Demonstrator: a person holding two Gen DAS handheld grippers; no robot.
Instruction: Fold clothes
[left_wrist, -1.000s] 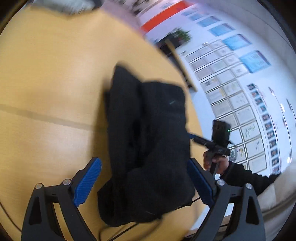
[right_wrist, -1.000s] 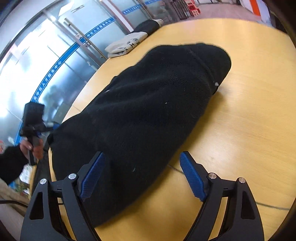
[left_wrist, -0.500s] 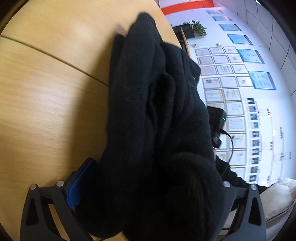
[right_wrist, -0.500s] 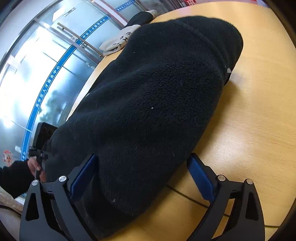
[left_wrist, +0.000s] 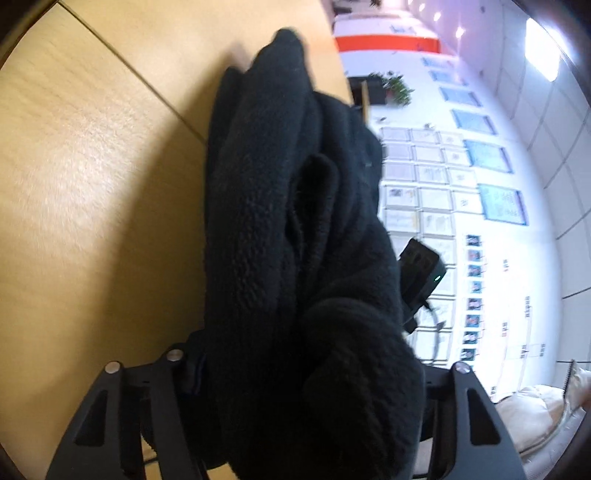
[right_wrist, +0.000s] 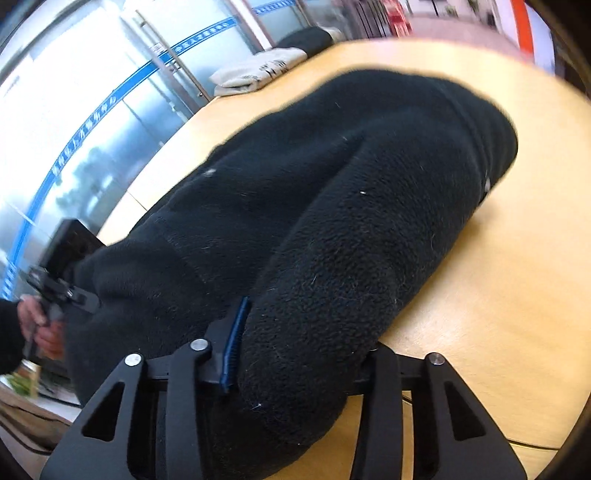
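Closed since a second ago onto the black fleece garment (right_wrist: 332, 229), both left gripper (left_wrist: 310, 373) and right gripper (right_wrist: 299, 354) clamping its near folds, bundle stretching far across the wooden table (right_wrist: 509, 295).

No text can be read. Dark print on the folded cream cloth (right_wrist: 258, 72) at the top of the right wrist view is too blurred, as are the white characters along the blue stripe (right_wrist: 85, 125) on the glass at upper left. The framed sheets (left_wrist: 436, 199) on the wall, right of centre in the left wrist view, are too small.
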